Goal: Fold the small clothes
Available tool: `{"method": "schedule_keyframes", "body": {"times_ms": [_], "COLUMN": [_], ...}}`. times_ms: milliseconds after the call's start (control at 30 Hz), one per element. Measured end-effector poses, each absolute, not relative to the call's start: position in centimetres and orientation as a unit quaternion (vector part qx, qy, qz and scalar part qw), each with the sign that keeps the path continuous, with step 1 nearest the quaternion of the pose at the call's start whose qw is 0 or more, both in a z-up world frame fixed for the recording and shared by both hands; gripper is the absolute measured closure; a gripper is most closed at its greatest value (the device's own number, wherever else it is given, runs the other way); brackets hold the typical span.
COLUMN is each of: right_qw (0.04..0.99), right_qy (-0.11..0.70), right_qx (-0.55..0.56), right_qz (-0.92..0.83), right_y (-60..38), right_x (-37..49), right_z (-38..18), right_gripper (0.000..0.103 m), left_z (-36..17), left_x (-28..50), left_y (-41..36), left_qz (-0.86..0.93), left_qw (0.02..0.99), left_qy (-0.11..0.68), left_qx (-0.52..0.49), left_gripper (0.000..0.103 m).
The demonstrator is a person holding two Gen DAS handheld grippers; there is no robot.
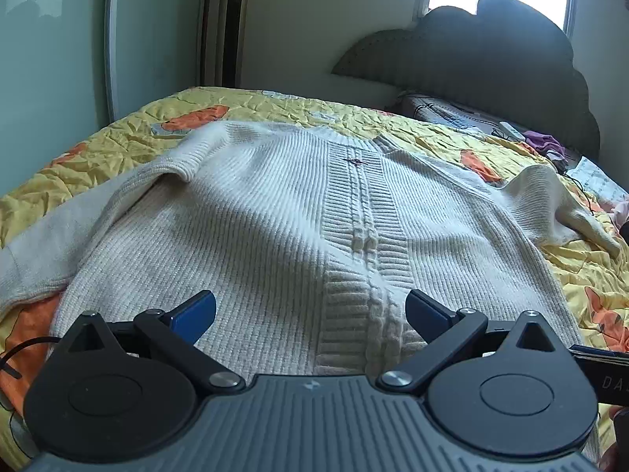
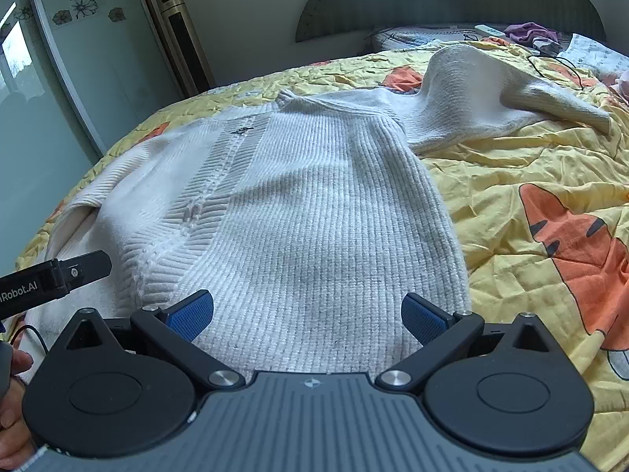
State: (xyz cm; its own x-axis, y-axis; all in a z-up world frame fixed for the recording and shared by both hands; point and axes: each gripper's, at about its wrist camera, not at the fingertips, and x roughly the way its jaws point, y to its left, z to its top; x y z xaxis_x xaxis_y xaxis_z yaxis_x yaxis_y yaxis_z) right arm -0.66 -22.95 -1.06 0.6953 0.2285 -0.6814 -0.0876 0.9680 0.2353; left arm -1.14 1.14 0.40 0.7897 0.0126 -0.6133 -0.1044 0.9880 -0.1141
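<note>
A cream ribbed knit sweater (image 1: 275, 216) lies spread flat on the bed, hem nearest me, cable band running up its middle. One sleeve (image 1: 550, 204) trails off to the right. My left gripper (image 1: 310, 314) hovers open over the hem near the cable band, blue pads wide apart, nothing between them. In the right wrist view the same sweater (image 2: 314, 216) fills the centre, its sleeve (image 2: 491, 90) bent across the quilt at the upper right. My right gripper (image 2: 307, 314) is open above the hem's right half. The left gripper's finger (image 2: 78, 269) shows at the left edge.
The bed carries a yellow quilt (image 2: 530, 181) with orange cartoon prints. A dark headboard (image 1: 491, 63) rises behind, with a white remote (image 1: 511, 130), purple cloth (image 1: 544, 142) and a black cable (image 2: 558, 65) near it. A tower fan (image 1: 232, 23) and sliding wardrobe door (image 2: 78, 59) stand left.
</note>
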Motion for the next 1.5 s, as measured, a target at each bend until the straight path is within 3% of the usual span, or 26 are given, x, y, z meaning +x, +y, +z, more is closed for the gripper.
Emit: {"method": "schedule_keyframes", "body": {"times_ms": [800, 1500], "right_qw": [0.936, 0.937], "right_qy": [0.335, 0.338], "right_qx": [0.082, 0.091], "right_qz": [0.074, 0.008], "right_y": [-27.1, -34.6], "right_x": [2.5, 7.1], "right_z": [-1.1, -2.0], "right_gripper": [0.000, 0.000], "left_z": [-0.2, -2.1], "left_x": [5.4, 11.7], "left_y": [-4.1, -9.1], "left_qz": [0.008, -0.011], "left_qw": [0.948, 0.936], "left_qy": [0.316, 0.350], "left_qx": [0.015, 0.032], "left_gripper": [0.000, 0.000]}}
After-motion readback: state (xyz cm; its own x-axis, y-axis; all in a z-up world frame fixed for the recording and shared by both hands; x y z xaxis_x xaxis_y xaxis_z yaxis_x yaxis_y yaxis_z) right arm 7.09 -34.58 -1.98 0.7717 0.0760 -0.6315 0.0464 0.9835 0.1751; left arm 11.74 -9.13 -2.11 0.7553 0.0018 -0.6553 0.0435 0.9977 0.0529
